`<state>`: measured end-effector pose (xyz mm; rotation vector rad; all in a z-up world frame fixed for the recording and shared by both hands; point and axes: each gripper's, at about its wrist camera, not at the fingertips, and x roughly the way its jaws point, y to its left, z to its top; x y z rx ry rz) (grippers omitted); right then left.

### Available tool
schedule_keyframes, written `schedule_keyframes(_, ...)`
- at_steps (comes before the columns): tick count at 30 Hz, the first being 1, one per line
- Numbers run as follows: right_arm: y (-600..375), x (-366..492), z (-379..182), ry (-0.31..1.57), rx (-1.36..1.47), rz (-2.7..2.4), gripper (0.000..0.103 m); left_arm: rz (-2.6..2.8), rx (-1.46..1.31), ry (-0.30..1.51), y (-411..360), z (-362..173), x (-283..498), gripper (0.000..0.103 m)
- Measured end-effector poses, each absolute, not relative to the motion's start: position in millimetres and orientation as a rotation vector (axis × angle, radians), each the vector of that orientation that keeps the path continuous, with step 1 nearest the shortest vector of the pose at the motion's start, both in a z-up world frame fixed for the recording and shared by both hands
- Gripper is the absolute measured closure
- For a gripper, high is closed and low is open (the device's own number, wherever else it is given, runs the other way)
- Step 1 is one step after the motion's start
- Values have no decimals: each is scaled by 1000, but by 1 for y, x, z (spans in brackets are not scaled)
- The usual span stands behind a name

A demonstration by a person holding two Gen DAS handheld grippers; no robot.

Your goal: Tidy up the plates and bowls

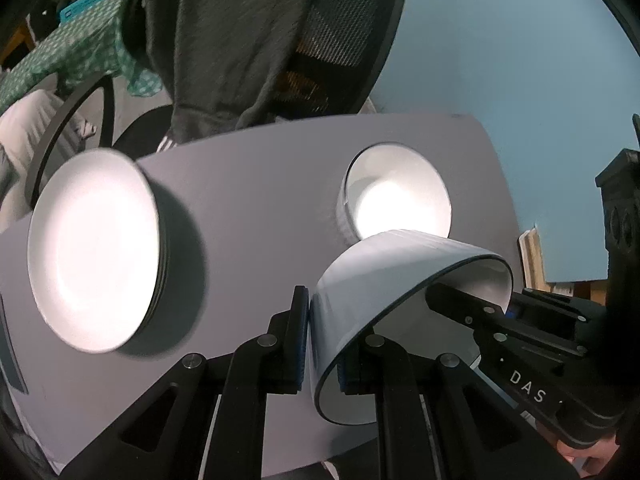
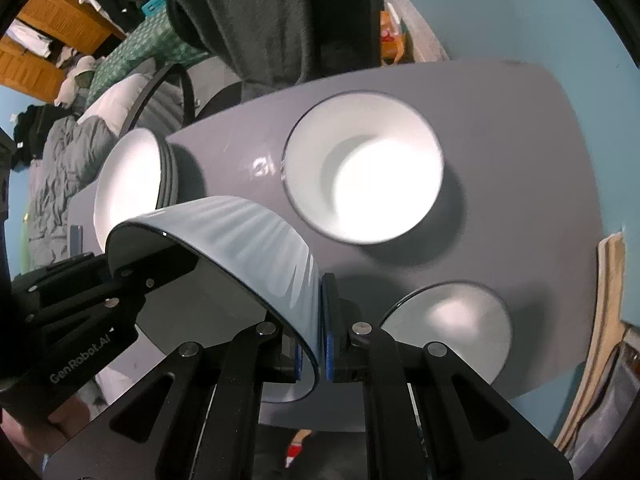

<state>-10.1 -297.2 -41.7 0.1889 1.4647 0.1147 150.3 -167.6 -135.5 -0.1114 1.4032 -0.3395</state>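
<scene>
Both grippers hold one pale ribbed bowl (image 1: 384,280) above the grey table (image 1: 248,200). My left gripper (image 1: 322,344) is shut on one side of its rim; my right gripper (image 2: 311,332) is shut on the opposite side of the same bowl (image 2: 248,248). A stack of white plates (image 1: 96,252) sits at the left, also in the right wrist view (image 2: 128,184). A white bowl (image 1: 400,200) stands beyond the held bowl, and it shows in the right wrist view (image 2: 368,172). Another bowl (image 2: 452,324) sits near the table's front right.
A black mesh office chair (image 1: 340,32) draped with a dark garment (image 1: 224,48) stands behind the table. A bed with green patterned cloth (image 2: 152,52) and grey bedding lies at the far left. The floor is blue (image 1: 520,60).
</scene>
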Motion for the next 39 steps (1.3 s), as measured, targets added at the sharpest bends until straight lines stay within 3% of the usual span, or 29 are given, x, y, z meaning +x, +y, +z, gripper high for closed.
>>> schedule_keyframes(39, -365, 56, -69, 1556, 249, 49, 95, -370, 24, 1489, -228, -188, 212, 92)
